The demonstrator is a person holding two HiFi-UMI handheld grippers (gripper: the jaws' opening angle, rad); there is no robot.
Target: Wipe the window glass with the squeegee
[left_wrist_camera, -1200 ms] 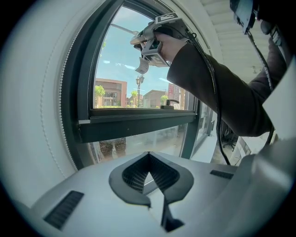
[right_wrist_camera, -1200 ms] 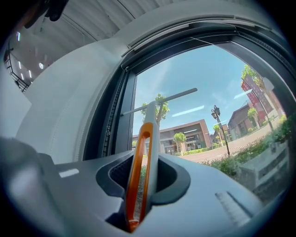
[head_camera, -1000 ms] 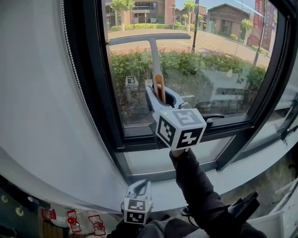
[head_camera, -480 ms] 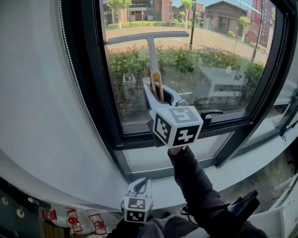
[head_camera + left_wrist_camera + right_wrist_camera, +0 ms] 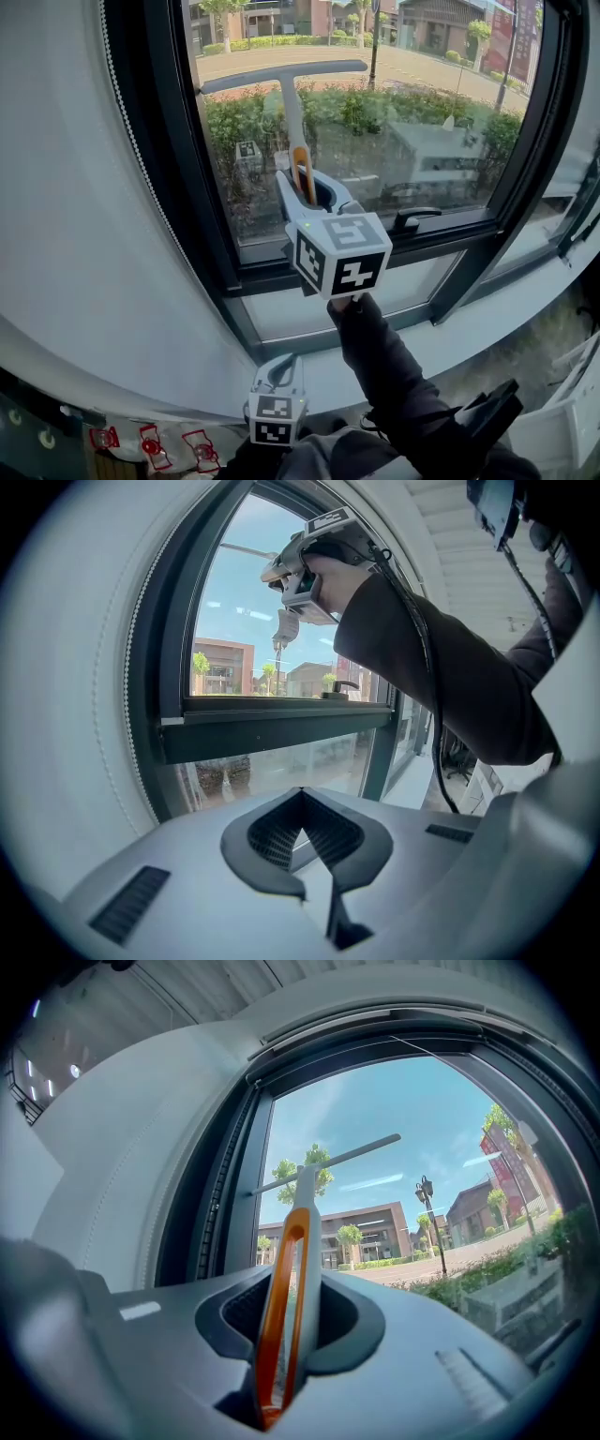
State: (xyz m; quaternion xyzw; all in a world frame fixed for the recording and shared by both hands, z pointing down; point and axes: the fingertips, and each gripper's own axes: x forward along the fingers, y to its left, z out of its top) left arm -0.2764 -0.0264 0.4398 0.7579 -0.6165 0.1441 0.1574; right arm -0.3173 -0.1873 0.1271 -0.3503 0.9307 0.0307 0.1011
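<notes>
Grey left claw hangs low, pinched together on nothing. Higher up, the right claw clamps the orange-trimmed squeegee by its handle, with the blade slightly tilted against the window glass.

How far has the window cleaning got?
Picked up: the right gripper clamps the squeegee handle. In hand: its blade sits high on the window glass, apparently touching. No wiped or wet patches show, so most of the pane seems left. The left gripper hangs idle, shut.
</notes>
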